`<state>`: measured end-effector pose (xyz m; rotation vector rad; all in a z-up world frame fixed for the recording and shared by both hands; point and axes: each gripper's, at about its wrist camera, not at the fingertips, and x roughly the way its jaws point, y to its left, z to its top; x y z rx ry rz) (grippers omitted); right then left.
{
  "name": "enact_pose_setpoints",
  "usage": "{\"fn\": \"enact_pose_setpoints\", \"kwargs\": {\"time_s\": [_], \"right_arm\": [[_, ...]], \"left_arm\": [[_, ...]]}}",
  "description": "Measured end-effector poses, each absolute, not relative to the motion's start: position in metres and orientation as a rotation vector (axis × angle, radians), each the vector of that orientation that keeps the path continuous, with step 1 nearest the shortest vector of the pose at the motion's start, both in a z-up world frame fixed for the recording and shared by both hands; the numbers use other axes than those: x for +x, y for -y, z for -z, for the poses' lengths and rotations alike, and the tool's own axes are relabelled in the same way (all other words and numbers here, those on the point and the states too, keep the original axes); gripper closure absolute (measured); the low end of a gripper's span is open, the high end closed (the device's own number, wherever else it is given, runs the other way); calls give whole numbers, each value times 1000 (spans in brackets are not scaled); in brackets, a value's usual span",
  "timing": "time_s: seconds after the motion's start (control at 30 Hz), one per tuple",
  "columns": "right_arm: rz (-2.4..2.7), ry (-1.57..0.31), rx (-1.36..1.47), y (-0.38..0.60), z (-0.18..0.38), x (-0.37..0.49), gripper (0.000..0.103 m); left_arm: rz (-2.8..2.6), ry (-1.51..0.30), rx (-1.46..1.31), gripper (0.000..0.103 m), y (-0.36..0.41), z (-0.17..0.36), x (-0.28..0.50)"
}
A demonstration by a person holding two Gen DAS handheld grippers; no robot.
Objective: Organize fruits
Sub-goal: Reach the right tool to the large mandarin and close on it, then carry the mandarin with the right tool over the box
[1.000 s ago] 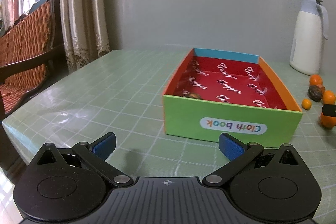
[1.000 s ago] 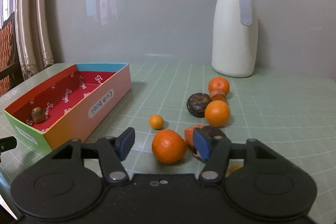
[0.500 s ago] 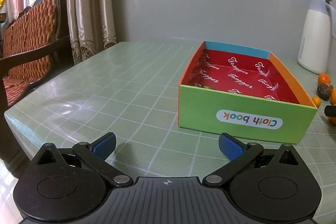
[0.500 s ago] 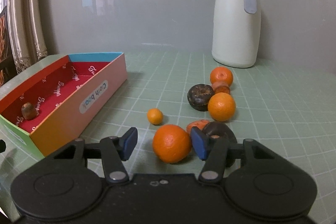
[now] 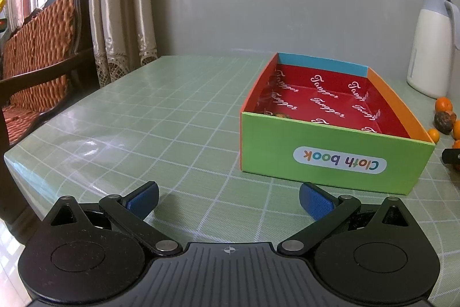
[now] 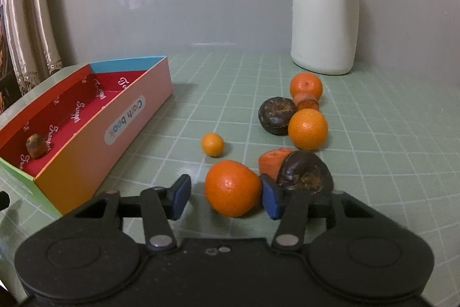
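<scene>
A coloured cardboard box (image 5: 325, 151) with a red inside stands on the green table; it also shows in the right wrist view (image 6: 86, 151), holding one brown fruit (image 6: 36, 146). My right gripper (image 6: 225, 199) is open, its jaws on either side of a large orange (image 6: 233, 187) on the table; the right pad touches or nearly touches it. Behind lie a dark fruit (image 6: 306, 173), a small orange (image 6: 212, 144), another dark fruit (image 6: 276, 115) and more oranges (image 6: 307, 128). My left gripper (image 5: 228, 199) is open and empty, in front of the box.
A white jug (image 6: 325, 10) stands at the back by the wall; it shows at the right in the left wrist view (image 5: 431, 48). A wooden chair (image 5: 40, 53) and curtains are left of the table. The table edge (image 5: 11, 160) runs at the left.
My right gripper has moved forward around the large orange and its jaws have narrowed. My left gripper has shifted left and drawn slightly away, so the box sits further right in its view.
</scene>
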<state>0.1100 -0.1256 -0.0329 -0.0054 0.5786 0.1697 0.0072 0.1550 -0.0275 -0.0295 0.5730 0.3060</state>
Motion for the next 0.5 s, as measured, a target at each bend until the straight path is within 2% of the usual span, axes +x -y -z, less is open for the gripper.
{"fn": "enact_pose_setpoints", "kwargs": {"time_s": [0.03,0.5], "right_arm": [[-168,-579,-1,126,33,111,65],[-226,-570,15,120,30,106,66]], "left_arm": [[-306,-574,-29,0,-155,28,7],[-307,-575,-31,0,-153,28,8]]}}
